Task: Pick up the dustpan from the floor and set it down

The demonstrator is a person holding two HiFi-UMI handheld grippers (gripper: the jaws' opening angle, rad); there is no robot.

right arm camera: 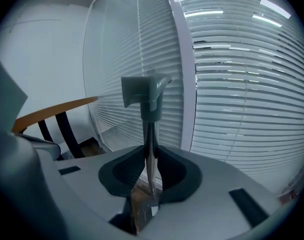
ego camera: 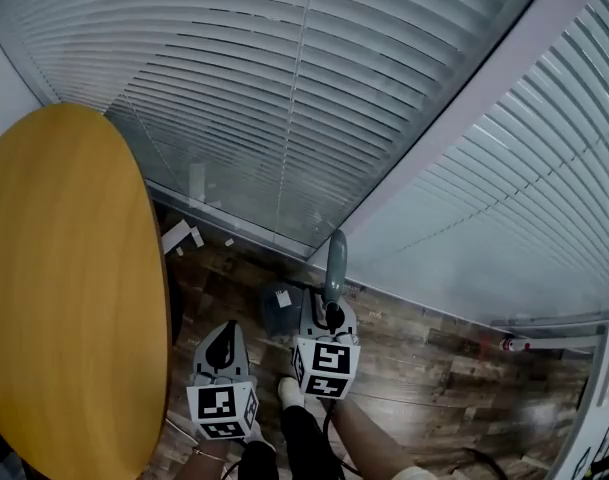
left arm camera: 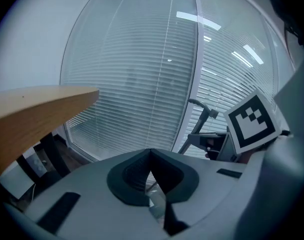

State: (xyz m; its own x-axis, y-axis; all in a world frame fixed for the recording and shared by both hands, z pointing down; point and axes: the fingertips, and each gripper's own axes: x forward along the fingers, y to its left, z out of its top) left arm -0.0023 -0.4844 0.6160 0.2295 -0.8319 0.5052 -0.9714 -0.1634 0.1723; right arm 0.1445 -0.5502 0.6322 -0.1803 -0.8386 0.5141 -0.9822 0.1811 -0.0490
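The dustpan has a long thin metal rod topped by a grey-green grip (ego camera: 336, 260), and its dark pan (ego camera: 277, 310) is low by the wooden floor; I cannot tell whether the pan touches it. My right gripper (ego camera: 331, 314) is shut on the rod just below the grip. In the right gripper view the rod (right arm camera: 150, 149) runs upright between the closed jaws of the right gripper (right arm camera: 151, 156), with the grip (right arm camera: 144, 91) above. My left gripper (ego camera: 222, 346) hangs to the left of it, jaws together on nothing. The left gripper (left arm camera: 151, 156) sees the right one's marker cube (left arm camera: 251, 121).
A round yellow table (ego camera: 64, 288) fills the left side, with dark legs (right arm camera: 67, 129) under it. Slatted window blinds (ego camera: 284, 88) and a white frame post (ego camera: 464, 118) stand ahead. White scraps (ego camera: 179, 236) lie by the window base. A small red-and-white object (ego camera: 509, 344) lies at the right.
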